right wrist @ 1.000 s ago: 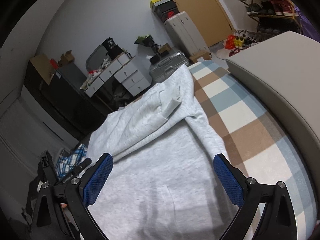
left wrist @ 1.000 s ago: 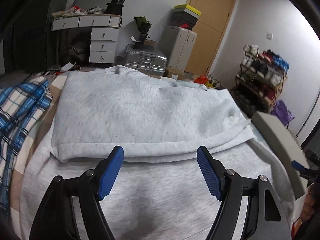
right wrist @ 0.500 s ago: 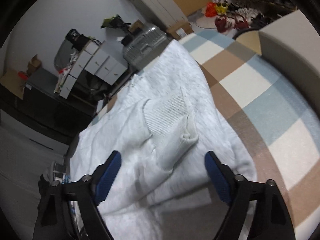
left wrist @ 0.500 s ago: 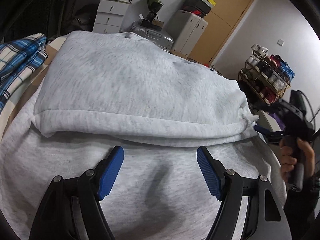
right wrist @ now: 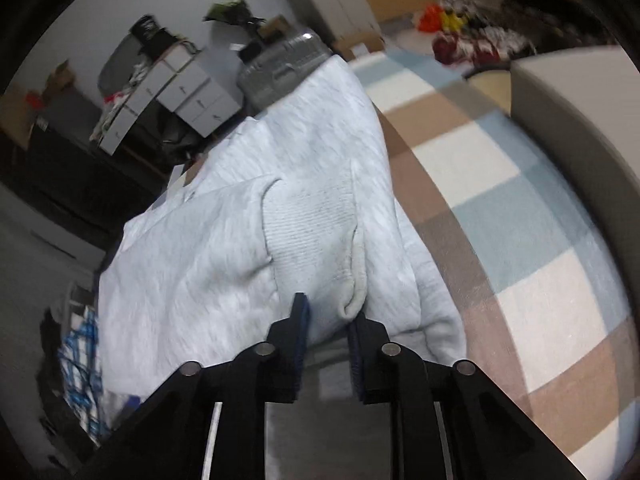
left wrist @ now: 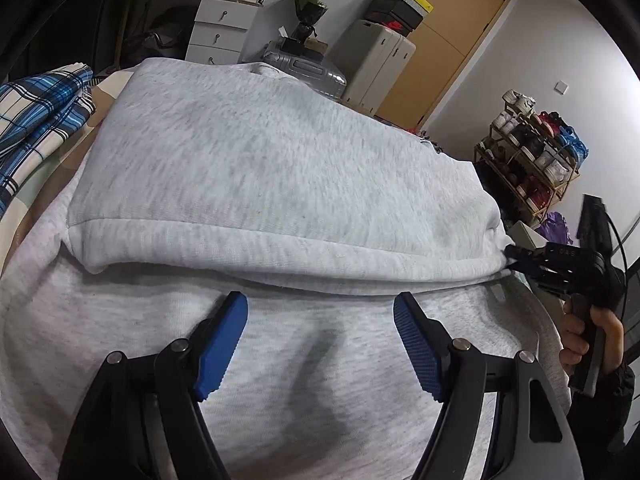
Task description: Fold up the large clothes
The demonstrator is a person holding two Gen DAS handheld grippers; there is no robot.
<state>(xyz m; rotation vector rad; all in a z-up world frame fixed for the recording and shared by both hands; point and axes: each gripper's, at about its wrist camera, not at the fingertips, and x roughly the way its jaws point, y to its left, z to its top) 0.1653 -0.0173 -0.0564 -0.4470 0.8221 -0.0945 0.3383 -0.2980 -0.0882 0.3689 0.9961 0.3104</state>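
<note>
A: Item one, the sweatshirt (left wrist: 280, 168). Where is it?

B: Pale grey, spread on the bed (right wrist: 500, 184), which has a checked cover in tan, blue and white. Its lower part is doubled over the body, so the ribbed hem (left wrist: 280, 252) runs as a band across the middle.

A: Item two, left hand-held gripper (left wrist: 320, 344)?

B: Fingers spread wide, holding nothing. It hovers low over the near half of the sweatshirt, just short of the hem. My guess: placed to take the left end of the fold.

A: Item three, right hand-held gripper (right wrist: 327, 322)?

B: Fingers drawn close together on a bunch of grey cloth at the right edge, beside a ribbed cuff (right wrist: 312, 232) lying on the fold. From the left camera its tip (left wrist: 524, 258) meets the right corner of the hem. Probably pinched there so the layers travel as one.

A: Other entries?

B: A blue plaid shirt (left wrist: 36, 116) heaped at the left of the bed. Beyond the foot, a silver suitcase (left wrist: 308, 68), white drawers (left wrist: 216, 36), a shoe rack (left wrist: 532, 160) and a wooden door (left wrist: 448, 36).

A: Status?

B: One fold laid. I judge another to be in preparation. Risk: with only the right corner held, the hem could skew.
</note>
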